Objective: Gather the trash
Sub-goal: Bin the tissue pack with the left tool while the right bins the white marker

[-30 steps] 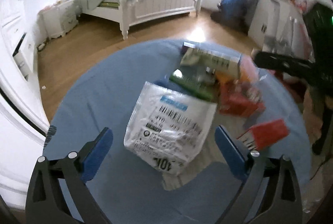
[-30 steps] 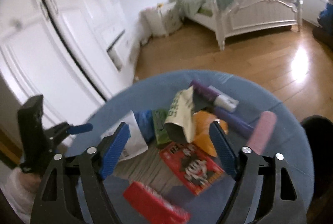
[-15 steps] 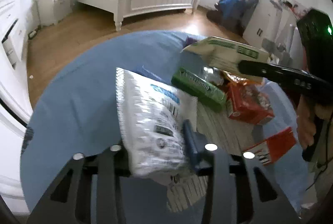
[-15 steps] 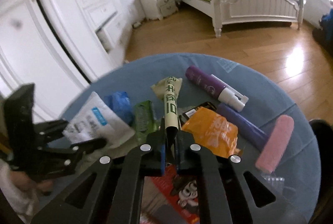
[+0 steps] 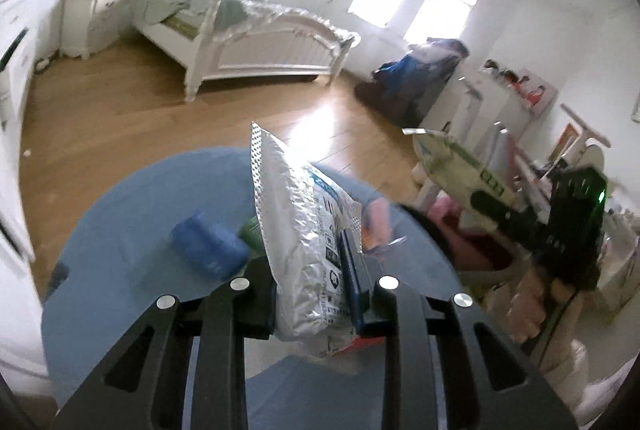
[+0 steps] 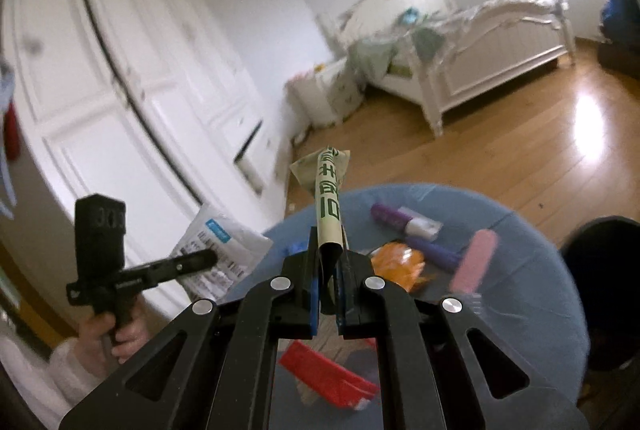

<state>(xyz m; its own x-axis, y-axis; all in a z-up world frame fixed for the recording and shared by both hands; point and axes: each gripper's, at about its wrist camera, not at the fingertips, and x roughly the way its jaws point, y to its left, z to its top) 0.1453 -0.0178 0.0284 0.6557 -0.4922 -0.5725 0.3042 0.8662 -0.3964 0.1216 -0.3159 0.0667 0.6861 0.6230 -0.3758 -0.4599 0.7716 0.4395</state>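
My left gripper (image 5: pixel 312 278) is shut on a white and silver plastic mailer bag (image 5: pixel 296 214), held up above the round blue table (image 5: pixel 120 230). My right gripper (image 6: pixel 328 286) is shut on a folded pale green wrapper (image 6: pixel 328 198) with green lettering, also lifted above the table (image 6: pixel 520 290). The right gripper and its wrapper (image 5: pixel 460 166) show at the right of the left wrist view. The left gripper with the mailer bag (image 6: pixel 224 254) shows at the left of the right wrist view.
On the table lie a blue crumpled item (image 5: pixel 208 250), a purple tube (image 6: pixel 404 222), a purple stick (image 6: pixel 436 252), an orange wrapper (image 6: pixel 400 266), a pink item (image 6: pixel 474 262) and a red pack (image 6: pixel 328 374). A dark bin (image 6: pixel 604 294) stands at the right. A white bed (image 5: pixel 256 42) stands behind.
Both grippers closed on their items, the left on the mailer bag and the right on the green wrapper, and have lifted them off the table.
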